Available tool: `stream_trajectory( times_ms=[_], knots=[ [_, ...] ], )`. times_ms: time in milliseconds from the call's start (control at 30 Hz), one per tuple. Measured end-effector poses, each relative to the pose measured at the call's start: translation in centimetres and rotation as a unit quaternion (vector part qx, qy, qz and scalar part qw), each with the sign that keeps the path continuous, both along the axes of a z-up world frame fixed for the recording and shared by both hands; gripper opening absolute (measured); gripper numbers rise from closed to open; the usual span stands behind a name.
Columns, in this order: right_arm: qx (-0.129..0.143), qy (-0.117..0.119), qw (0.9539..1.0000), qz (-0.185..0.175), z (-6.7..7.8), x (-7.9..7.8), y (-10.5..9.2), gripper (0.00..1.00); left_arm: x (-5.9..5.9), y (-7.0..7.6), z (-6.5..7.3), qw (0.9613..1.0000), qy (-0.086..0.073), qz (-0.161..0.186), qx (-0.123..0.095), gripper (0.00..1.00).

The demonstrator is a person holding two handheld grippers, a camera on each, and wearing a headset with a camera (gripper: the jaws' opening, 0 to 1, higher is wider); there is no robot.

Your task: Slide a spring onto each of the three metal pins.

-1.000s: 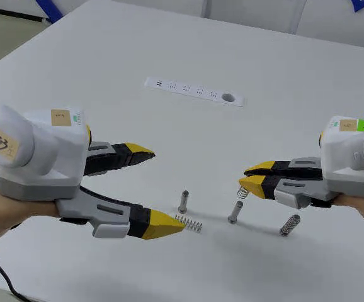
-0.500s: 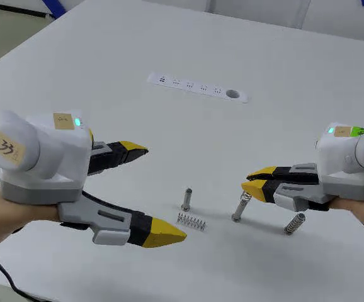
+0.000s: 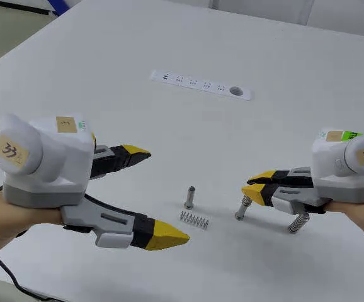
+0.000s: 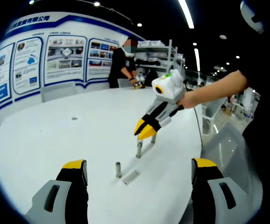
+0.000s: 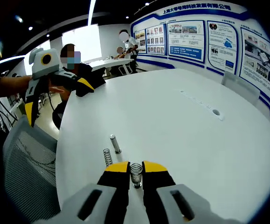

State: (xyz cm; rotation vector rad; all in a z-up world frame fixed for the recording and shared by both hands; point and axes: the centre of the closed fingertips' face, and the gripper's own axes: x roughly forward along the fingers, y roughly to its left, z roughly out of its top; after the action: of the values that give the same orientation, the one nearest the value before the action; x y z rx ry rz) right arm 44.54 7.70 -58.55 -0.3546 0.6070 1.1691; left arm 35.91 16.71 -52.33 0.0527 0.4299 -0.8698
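A bare metal pin (image 3: pixel 189 197) stands upright at mid-table, and a loose spring (image 3: pixel 194 219) lies flat just in front of it. To the right, a tilted pin (image 3: pixel 241 208) carries a spring. My right gripper (image 3: pixel 255 184) is at its top, jaws shut on that spring (image 5: pixel 135 173). Farther right, another pin with a spring (image 3: pixel 298 221) leans under the right gripper's body. My left gripper (image 3: pixel 153 194) hovers left of the bare pin, wide open and holding nothing. The left gripper view has the bare pin (image 4: pixel 118 169), the loose spring (image 4: pixel 131 177) and the right gripper (image 4: pixel 145 131).
A white power strip (image 3: pixel 201 85) lies flat at the far middle of the white table (image 3: pixel 106 75). A person stands beyond the table's far edge in the left gripper view. A mesh chair (image 5: pixel 25 172) stands beside the table in the right gripper view.
My right gripper has moved down and brought its spring onto the middle pin, which now leans. The left gripper stays open in about the same place.
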Motion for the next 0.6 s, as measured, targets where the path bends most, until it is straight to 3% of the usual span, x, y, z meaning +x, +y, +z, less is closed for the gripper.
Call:
stream_trajectory(
  times_ms=[400,600],
  knots=[
    [-0.022,0.002,0.9997,-0.014,-2.2,0.3,-0.4,0.11,0.3,1.9,0.3,0.9997,0.0,0.025,-0.002,0.93],
    [-0.029,0.005,0.9995,-0.012,-3.1,0.2,-0.4,0.11,0.4,2.1,0.3,0.9996,0.001,0.028,-0.004,0.92]
  ],
)
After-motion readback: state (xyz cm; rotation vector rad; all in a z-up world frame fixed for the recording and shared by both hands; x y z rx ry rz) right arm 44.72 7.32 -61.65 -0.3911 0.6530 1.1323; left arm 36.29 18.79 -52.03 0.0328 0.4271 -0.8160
